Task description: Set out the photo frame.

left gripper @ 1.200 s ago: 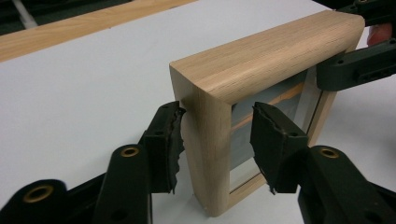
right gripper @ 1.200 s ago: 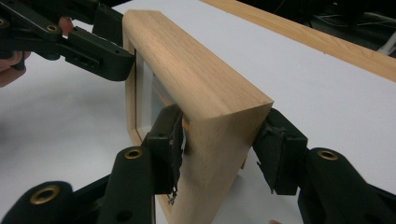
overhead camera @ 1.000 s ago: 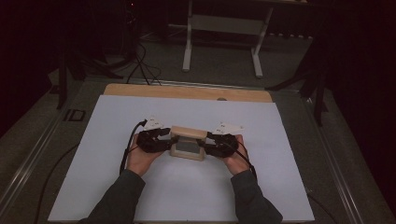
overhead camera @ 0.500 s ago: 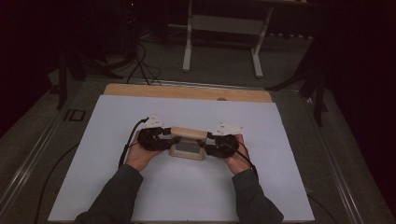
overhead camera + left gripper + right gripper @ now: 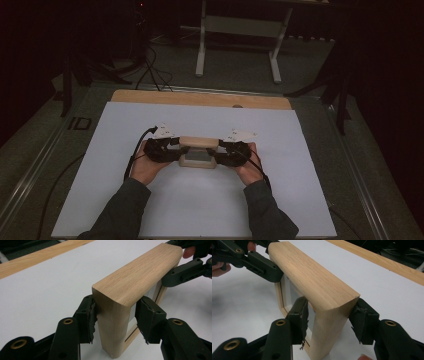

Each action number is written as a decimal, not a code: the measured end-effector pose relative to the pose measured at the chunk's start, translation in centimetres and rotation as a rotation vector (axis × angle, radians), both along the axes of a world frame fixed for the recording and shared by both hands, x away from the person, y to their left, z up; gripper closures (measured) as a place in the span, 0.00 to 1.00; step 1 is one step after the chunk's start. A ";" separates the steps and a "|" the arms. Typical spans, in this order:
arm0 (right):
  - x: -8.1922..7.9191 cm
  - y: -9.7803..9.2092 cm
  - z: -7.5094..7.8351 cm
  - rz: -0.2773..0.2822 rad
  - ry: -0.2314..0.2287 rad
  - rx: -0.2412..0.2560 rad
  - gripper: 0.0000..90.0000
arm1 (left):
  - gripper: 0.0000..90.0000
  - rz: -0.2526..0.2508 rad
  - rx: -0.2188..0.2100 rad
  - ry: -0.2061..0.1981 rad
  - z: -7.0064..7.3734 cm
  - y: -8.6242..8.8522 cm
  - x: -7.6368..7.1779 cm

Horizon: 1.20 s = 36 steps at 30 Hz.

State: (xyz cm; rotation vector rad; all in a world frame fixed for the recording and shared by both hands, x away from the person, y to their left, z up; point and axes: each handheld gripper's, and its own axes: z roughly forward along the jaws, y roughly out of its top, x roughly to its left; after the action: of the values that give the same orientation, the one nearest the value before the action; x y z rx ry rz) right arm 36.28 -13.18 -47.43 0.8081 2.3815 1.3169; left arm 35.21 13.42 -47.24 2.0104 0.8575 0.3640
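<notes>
A white worktop is lying under everything. Both the left gripper and right gripper are clamping the wooden frame, standing upright between them. Uneven squeezing could be tipping it toward the far wooden edge.
</notes>
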 end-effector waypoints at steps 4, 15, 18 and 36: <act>0.2 0.4 0.1 -0.001 0.004 -0.003 0.56 | 0.57 0.015 0.003 0.004 0.0 0.1 0.0; 0.7 0.5 0.0 -0.017 0.029 0.027 0.54 | 0.57 0.041 -0.017 0.018 0.0 0.0 0.2; 0.9 0.5 -0.1 -0.028 0.031 0.029 0.53 | 0.57 0.046 -0.025 0.022 -0.1 0.0 0.3; 1.6 0.6 -0.3 -0.076 0.062 0.050 0.51 | 0.56 0.081 -0.070 0.037 -0.6 -0.2 1.2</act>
State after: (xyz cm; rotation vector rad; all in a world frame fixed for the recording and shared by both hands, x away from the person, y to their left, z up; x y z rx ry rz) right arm 37.90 -12.62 -47.76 0.9568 2.3484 1.3448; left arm 36.37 13.20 -47.81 1.9271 0.9645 0.3389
